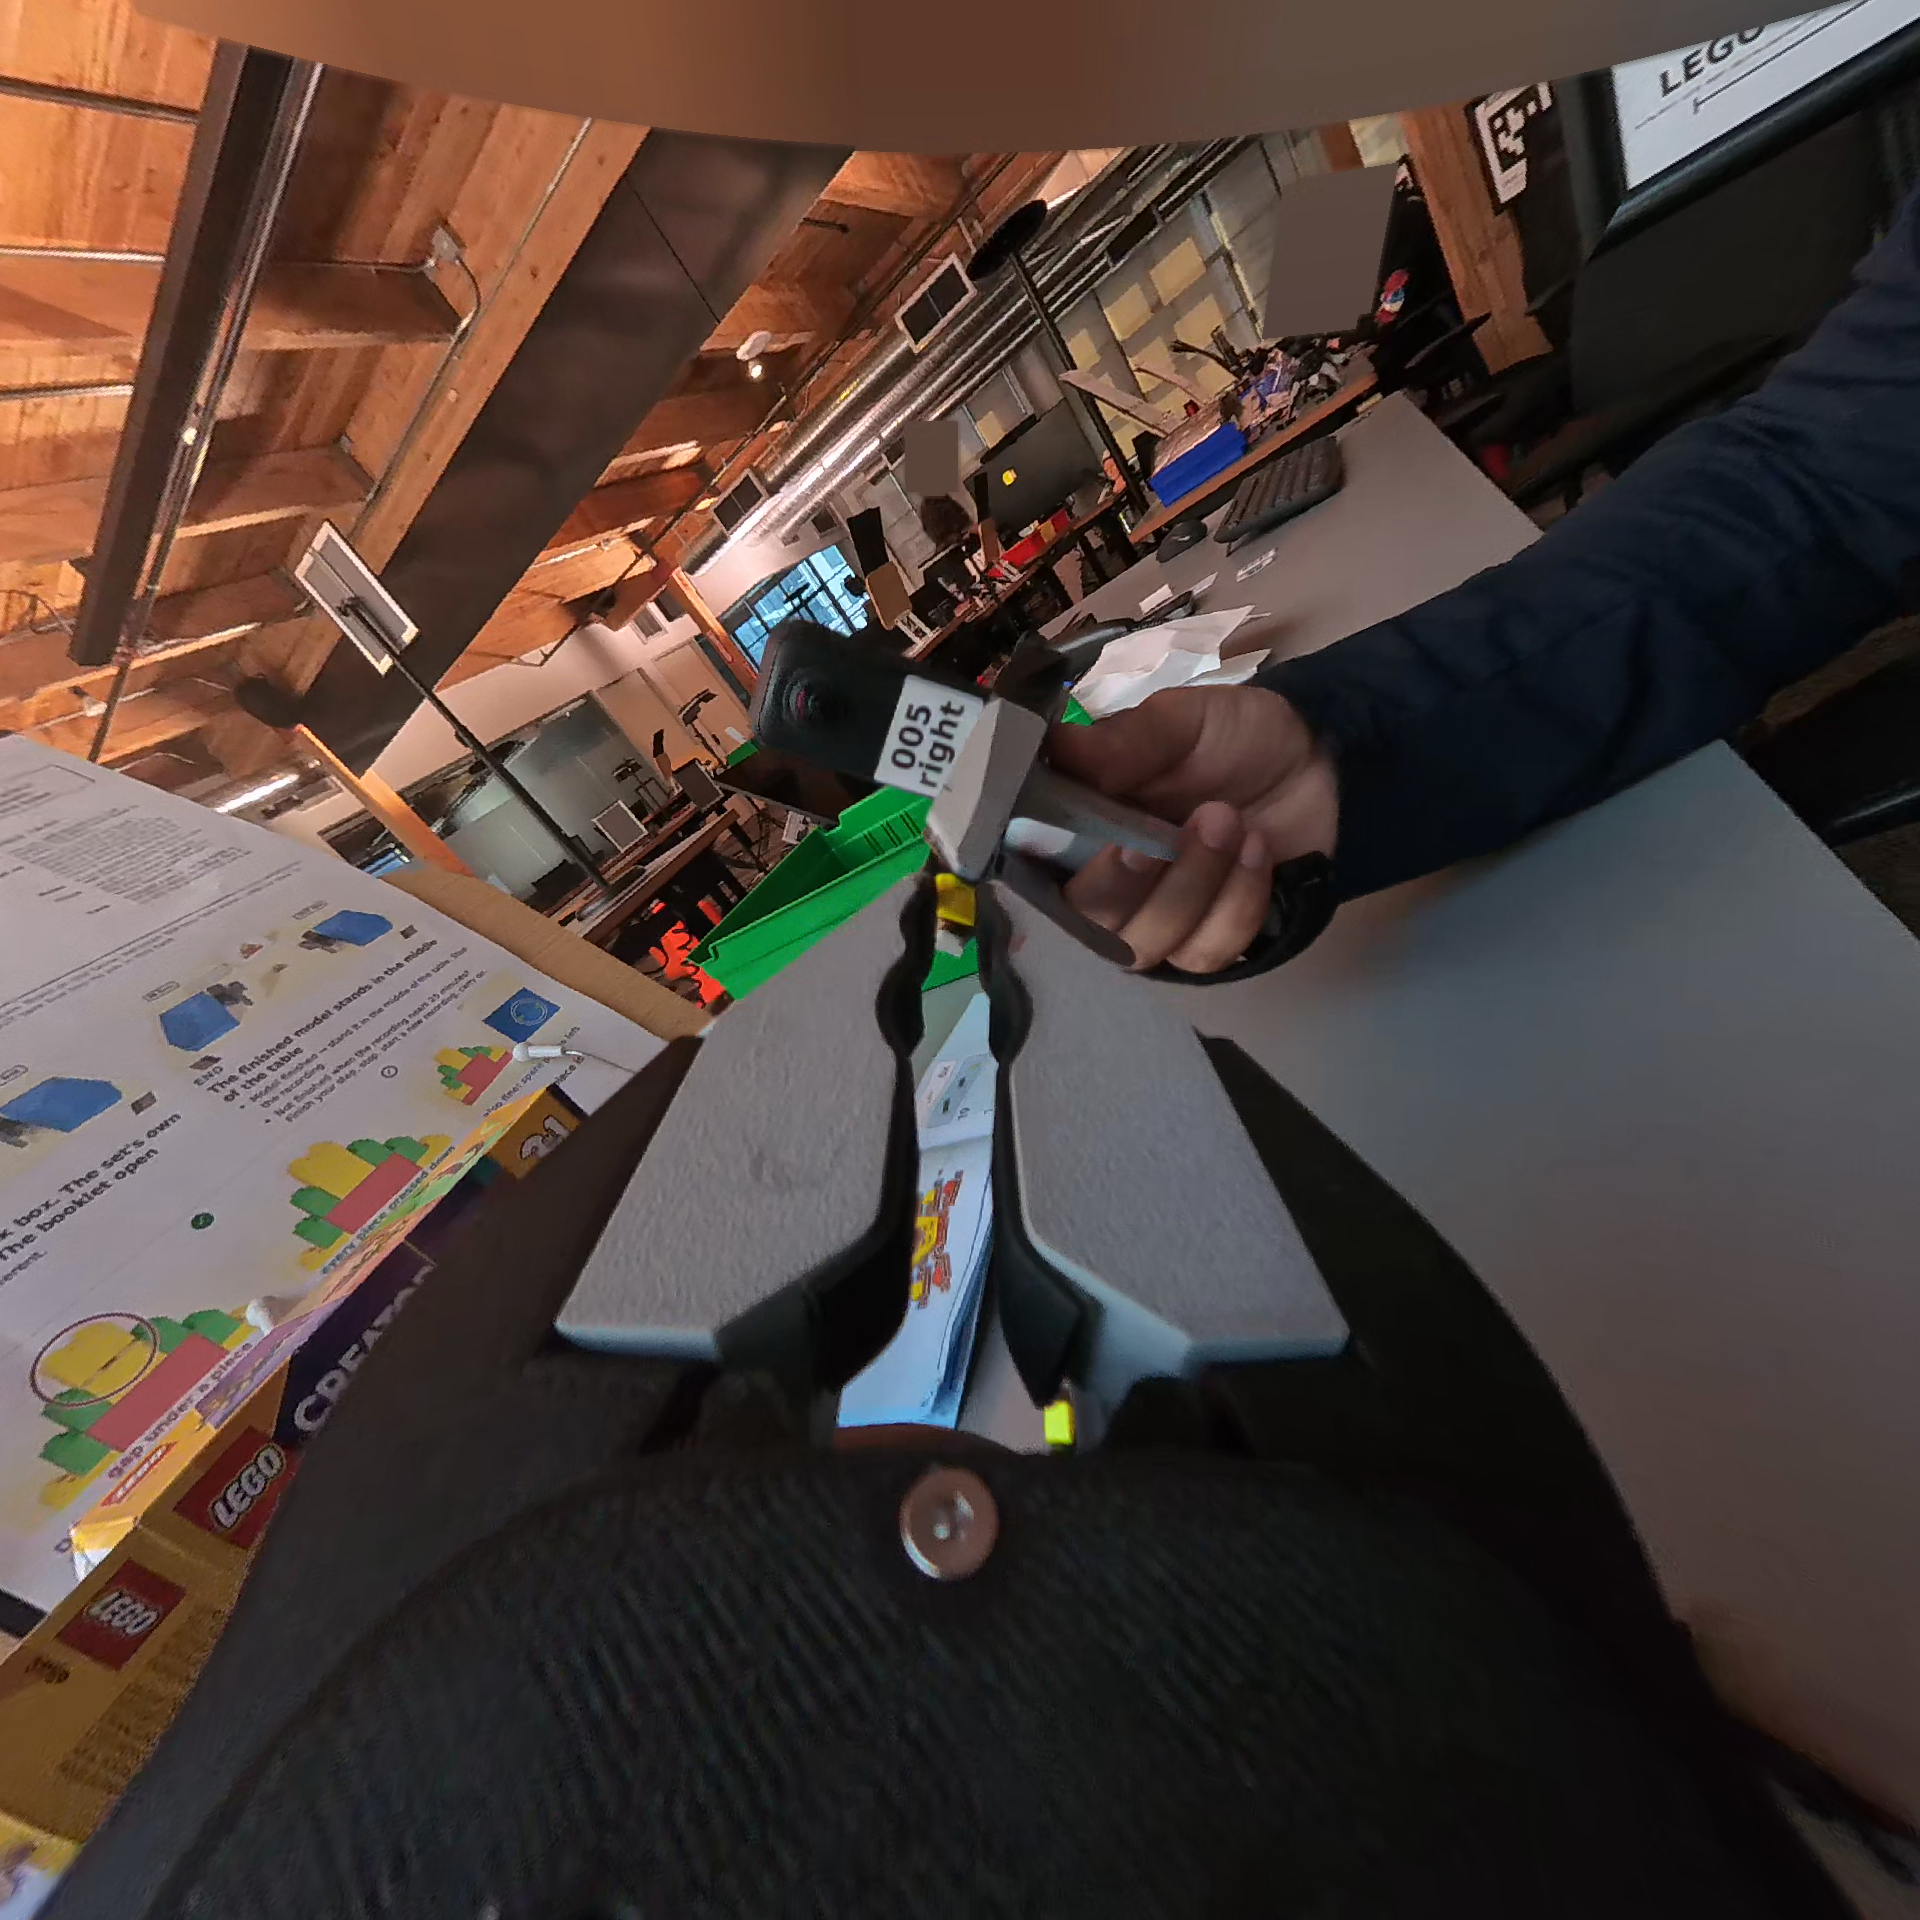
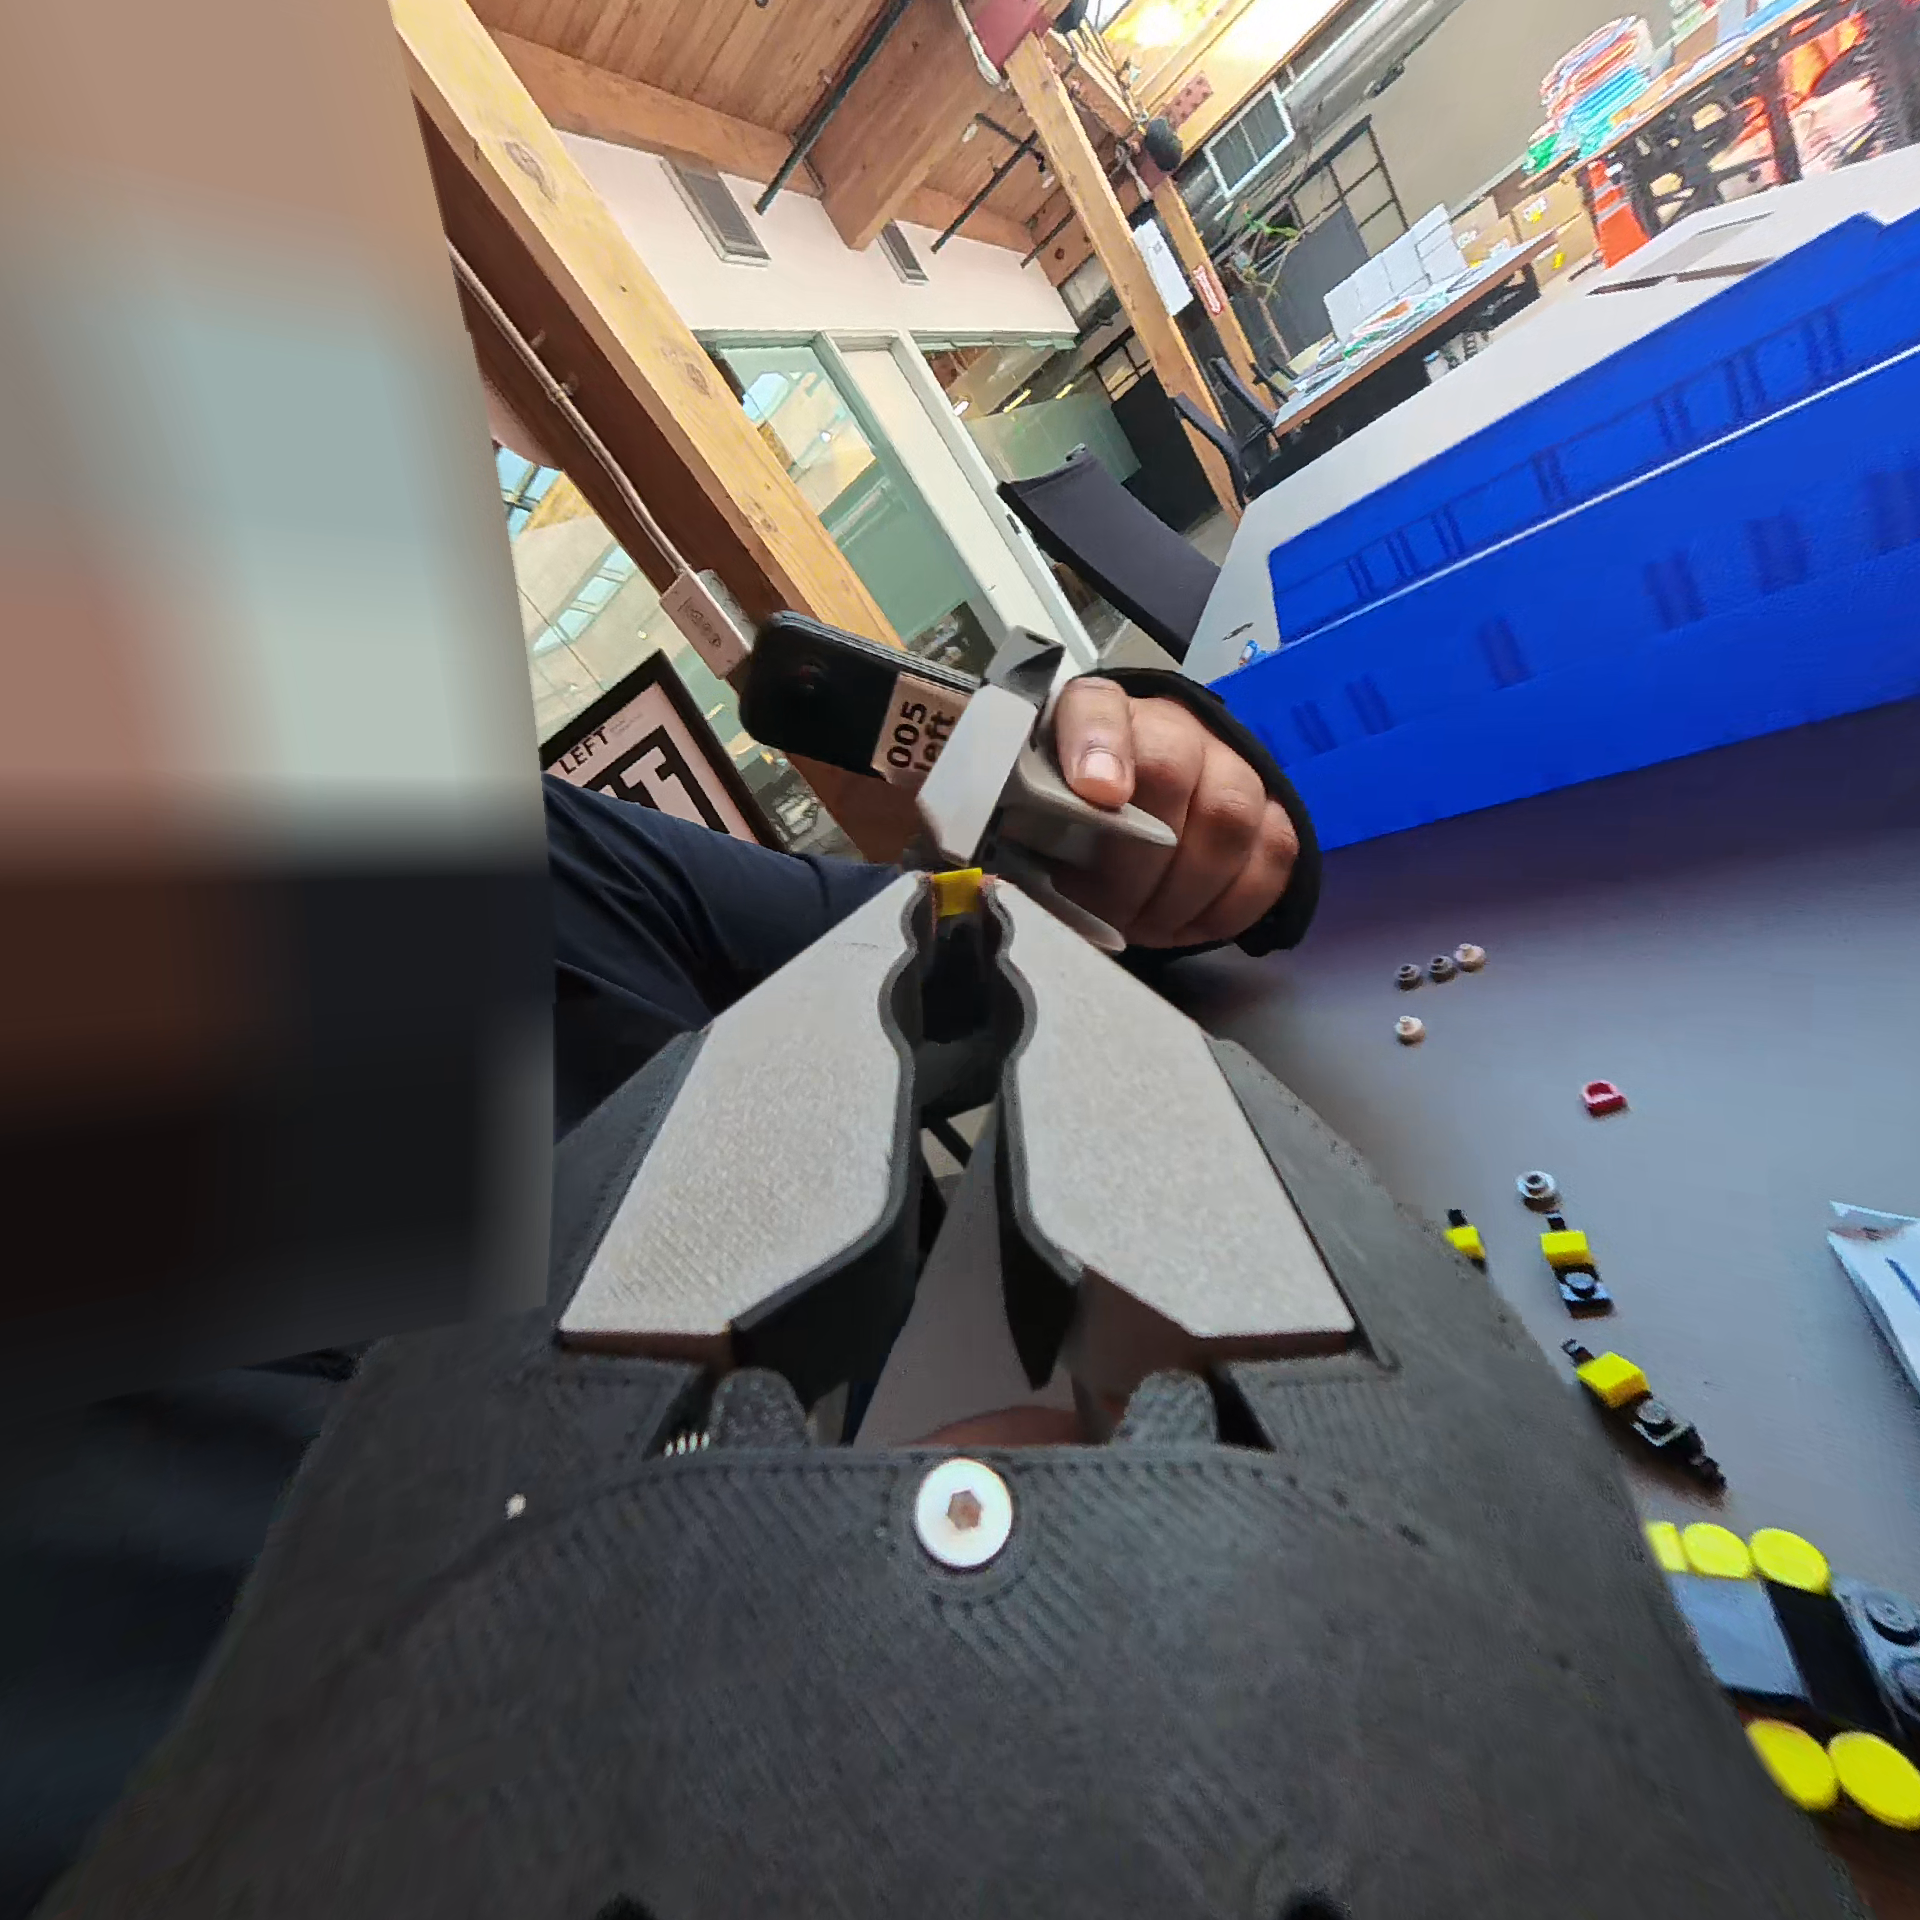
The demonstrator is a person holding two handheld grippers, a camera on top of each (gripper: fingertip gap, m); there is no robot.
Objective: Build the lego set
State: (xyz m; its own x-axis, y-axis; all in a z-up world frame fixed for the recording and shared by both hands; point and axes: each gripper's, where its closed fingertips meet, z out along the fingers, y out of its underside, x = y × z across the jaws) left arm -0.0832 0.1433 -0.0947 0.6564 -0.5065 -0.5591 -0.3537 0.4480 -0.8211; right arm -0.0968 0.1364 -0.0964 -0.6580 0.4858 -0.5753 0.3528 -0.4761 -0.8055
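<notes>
- the left gripper (image 1: 951,914) is held off the table with its jaws clenched on a small yellow piece (image 1: 954,900) at the very tips, seemingly so the piece stays free on its far side
- the right gripper (image 2: 961,896) is met tip to tip with it, its jaws likewise closed on the yellow piece (image 2: 957,891); a darker part below it is too small to be told apart
- the two-sided grip is judged to serve pressing one brick onto another in mid-air, each tool bracing against the other
- loose parts are left spread on the grey table (image 2: 1558,914) within reach: yellow-and-black sub-assemblies (image 2: 1579,1270), a black and yellow cluster (image 2: 1797,1673), a red piece (image 2: 1604,1097) and small round studs (image 2: 1439,968)
- the instruction sheet (image 1: 260,1039) and the set box (image 1: 135,1621) are kept by the left side, the sheet propped open for reading
- a green bin (image 1: 821,904) and a blue bin (image 2: 1621,582) are set farther back on the table
- beyond, an open workshop is seen, with timber beams, ducting, glass partitions and cluttered benches
</notes>
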